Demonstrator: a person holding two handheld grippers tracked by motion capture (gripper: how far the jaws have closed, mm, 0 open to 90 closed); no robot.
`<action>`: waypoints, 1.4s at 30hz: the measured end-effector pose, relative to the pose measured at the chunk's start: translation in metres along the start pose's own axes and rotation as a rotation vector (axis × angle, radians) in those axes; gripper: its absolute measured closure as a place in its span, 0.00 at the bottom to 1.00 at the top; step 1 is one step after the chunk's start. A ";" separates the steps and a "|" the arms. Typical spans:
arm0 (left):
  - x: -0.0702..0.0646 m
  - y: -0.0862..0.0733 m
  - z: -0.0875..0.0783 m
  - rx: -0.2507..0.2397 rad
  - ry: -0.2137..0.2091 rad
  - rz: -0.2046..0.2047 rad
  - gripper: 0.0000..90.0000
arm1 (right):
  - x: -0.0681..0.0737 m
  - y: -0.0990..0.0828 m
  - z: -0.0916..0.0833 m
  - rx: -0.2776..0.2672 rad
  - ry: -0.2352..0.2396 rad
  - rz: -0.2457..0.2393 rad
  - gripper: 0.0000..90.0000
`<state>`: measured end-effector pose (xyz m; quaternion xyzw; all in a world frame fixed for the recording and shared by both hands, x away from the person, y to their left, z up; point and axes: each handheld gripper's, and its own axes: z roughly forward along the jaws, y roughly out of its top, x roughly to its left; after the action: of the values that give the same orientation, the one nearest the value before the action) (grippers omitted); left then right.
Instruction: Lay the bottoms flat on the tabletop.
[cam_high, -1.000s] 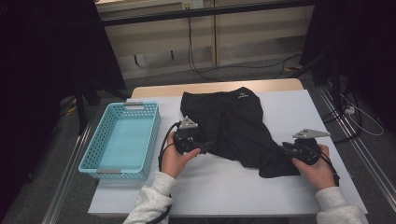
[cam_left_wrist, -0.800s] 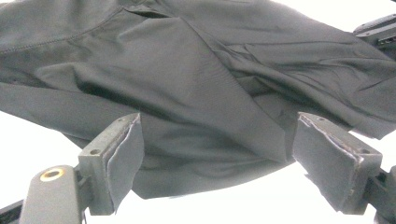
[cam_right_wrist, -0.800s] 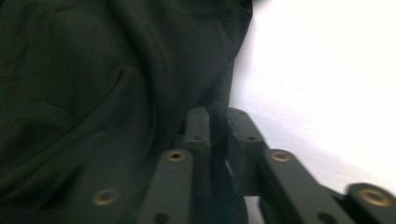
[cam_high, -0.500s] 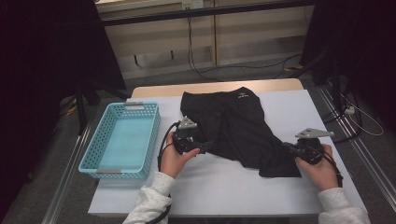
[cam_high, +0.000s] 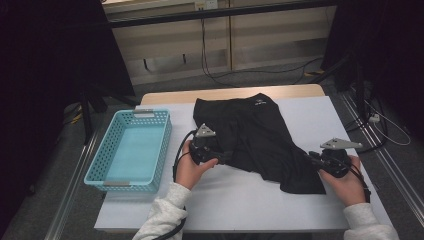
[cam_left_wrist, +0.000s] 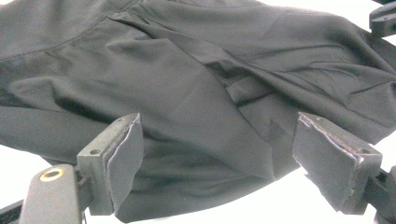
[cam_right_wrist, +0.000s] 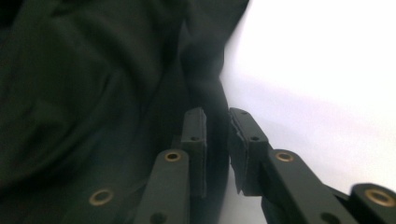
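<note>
Item: black garment (cam_high: 260, 137), spread at centre frame on the white table (cam_high: 240, 200), right of the blue basket (cam_high: 131, 150). Left gripper (cam_high: 220, 157): jaws released wide over the left hem. Right gripper (cam_right_wrist: 217, 140): jaws just reopened, narrowly apart astride the lower-right edge, not clamped. Step judged: securing corners. Next required: both jaws closed on cloth before lifting.

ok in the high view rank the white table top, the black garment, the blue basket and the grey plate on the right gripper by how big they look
1. white table top, largest
2. black garment
3. blue basket, close behind the garment, so that order is unsure
4. grey plate on the right gripper, by far the smallest
</note>
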<state>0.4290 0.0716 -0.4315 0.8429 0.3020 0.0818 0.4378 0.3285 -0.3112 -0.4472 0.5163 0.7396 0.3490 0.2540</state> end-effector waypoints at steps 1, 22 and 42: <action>0.000 0.000 0.000 0.003 0.005 0.003 0.19 | 0.001 0.002 0.002 -0.005 -0.005 -0.005 0.80; -0.004 -0.002 0.005 0.023 -0.010 0.010 0.19 | 0.017 0.021 0.009 -0.029 0.116 -0.018 0.99; -0.012 -0.001 0.012 0.046 -0.027 0.006 0.29 | -0.006 0.009 0.016 -0.031 -0.062 0.019 0.89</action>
<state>0.4242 0.0566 -0.4383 0.8545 0.2956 0.0649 0.4222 0.3480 -0.3109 -0.4501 0.5301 0.7209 0.3466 0.2815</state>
